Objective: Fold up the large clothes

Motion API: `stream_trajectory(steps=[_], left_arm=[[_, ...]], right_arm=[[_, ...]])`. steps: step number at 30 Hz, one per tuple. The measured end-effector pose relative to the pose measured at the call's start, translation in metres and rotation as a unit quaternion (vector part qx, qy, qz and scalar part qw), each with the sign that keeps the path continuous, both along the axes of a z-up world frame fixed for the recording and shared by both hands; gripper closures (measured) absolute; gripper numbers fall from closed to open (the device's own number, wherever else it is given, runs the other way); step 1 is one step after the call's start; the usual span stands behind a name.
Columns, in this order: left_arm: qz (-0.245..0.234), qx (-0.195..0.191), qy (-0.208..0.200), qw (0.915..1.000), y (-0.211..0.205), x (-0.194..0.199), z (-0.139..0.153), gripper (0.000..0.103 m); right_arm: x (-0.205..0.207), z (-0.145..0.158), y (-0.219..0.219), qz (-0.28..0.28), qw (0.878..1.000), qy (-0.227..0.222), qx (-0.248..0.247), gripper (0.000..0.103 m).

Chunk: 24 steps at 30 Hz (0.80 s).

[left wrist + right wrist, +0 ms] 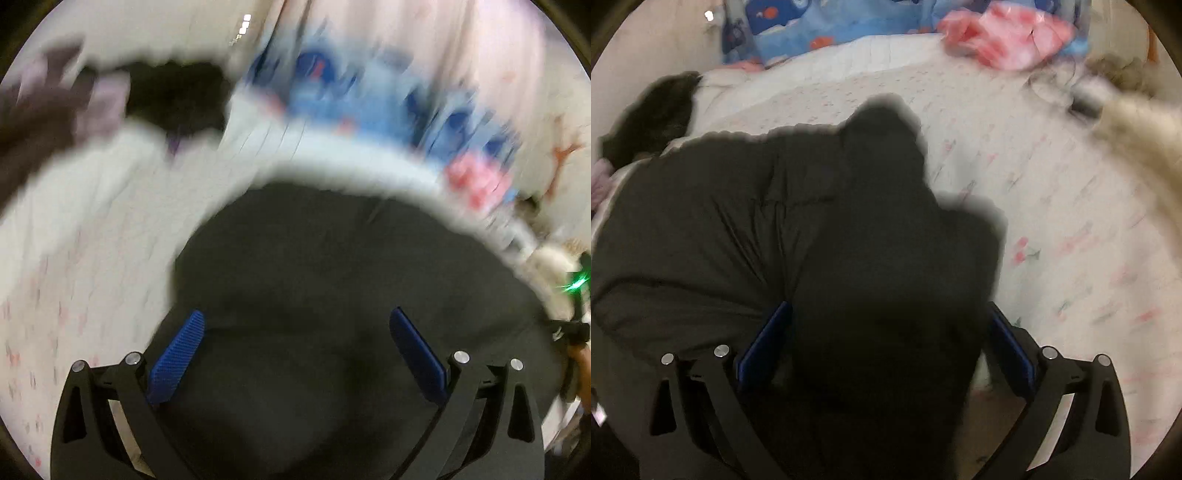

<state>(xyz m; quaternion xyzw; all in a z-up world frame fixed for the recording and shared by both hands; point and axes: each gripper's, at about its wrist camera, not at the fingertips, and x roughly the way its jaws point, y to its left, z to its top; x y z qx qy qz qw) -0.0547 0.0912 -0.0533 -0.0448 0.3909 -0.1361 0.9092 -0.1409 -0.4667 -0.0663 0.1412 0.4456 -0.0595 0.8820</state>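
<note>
**A:** Start on the left. What's the left gripper (295, 332) doing?

**B:** Its jaws are spread wide and hold nothing. The jacket (351, 295) lies right under and ahead of it, filling the gap between the blue pads (177, 358). Off to its left is bare sheet (92, 240). That view is smeared, so I can't say whether the pads touch the cloth.

**A:** And the right gripper (890, 332)?

**B:** Also spread. A dark bulge of the jacket rises between the jaws, and I can't tell whether either pad touches it. It isn't pinched.

**A:** How will the thing handle?

**B:** It looks like a padded, quilted coat: soft and limp, bulky more than heavy, and likely springy, so folds may puff back open. The shell looks smooth, so I'd guess a bit slippery. Best to pinch a hem or seam edge, both layers together, not the fat middle.

**A:** Which way does it run?

**B:** From the right gripper, the body spreads left and forward, and a narrower lobe (886, 122) points straight ahead toward the blue pillow (798, 33). Hood or sleeve, I can't tell. I'd judge the long axis to run roughly left to right across the bed, but the near end is hidden under the gripper.
</note>
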Motion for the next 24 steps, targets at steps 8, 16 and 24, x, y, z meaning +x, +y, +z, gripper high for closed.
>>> stream_trajectory(steps=[8,16,24], left_arm=[[0.065,-0.177,0.076,0.9791,0.081,-0.051,0.028,0.006],[0.026,-0.351,0.193,0.9158,0.062,-0.077,-0.008,0.007],[0.053,-0.399,0.224,0.8878,0.030,-0.064,-0.034,0.007]], right_arm=[[-0.088,0.068,0.008,0.026,0.985,-0.057,0.161,0.007],[-0.157,0.043,0.068,0.118,0.949,-0.009,0.293,0.007],[-0.102,0.030,0.165,0.212,0.928,0.080,0.296,0.007]])
